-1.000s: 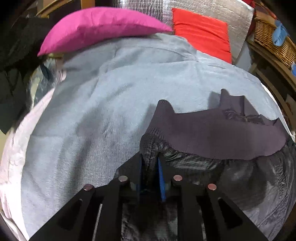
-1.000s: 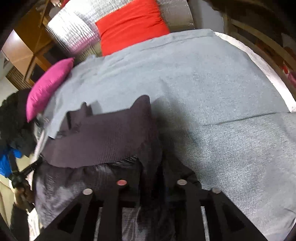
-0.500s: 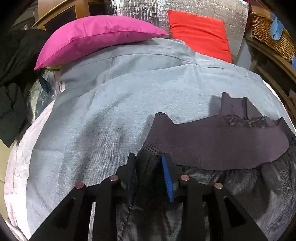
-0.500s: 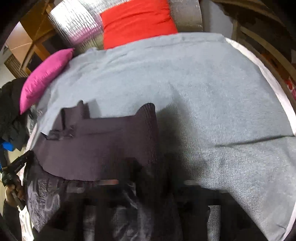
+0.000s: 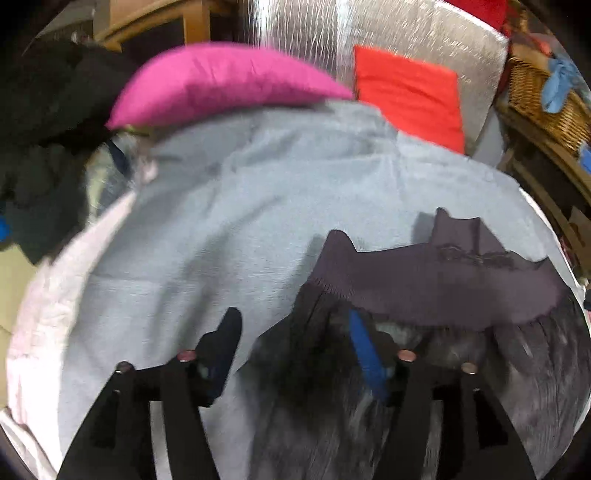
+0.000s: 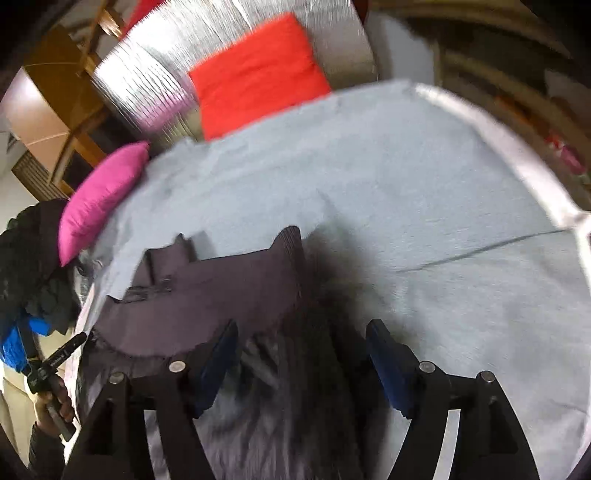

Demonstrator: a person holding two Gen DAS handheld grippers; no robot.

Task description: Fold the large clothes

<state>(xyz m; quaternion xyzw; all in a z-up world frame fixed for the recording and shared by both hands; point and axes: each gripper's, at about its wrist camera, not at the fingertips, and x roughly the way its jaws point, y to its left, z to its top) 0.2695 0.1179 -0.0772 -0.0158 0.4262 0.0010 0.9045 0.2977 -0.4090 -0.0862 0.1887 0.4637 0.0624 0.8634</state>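
Note:
A dark jacket with a ribbed knit band lies on a grey blanket spread over a bed. In the left wrist view my left gripper is opening. The jacket's near left corner lies loose between its fingers, and neither pad presses on it. In the right wrist view the ribbed band lies folded over the shiny dark fabric. My right gripper is opening too. It straddles the jacket's right corner without pinching it.
A pink pillow, a red pillow and a silver cushion sit at the bed's head. A wicker basket stands at the right and dark clothes are piled at the left. A hand holds the other gripper's handle.
Both grippers were shut on the jacket's corners. Both have now spread their jaws and let the fabric go. Both views are blurred by a slight pull back and up.

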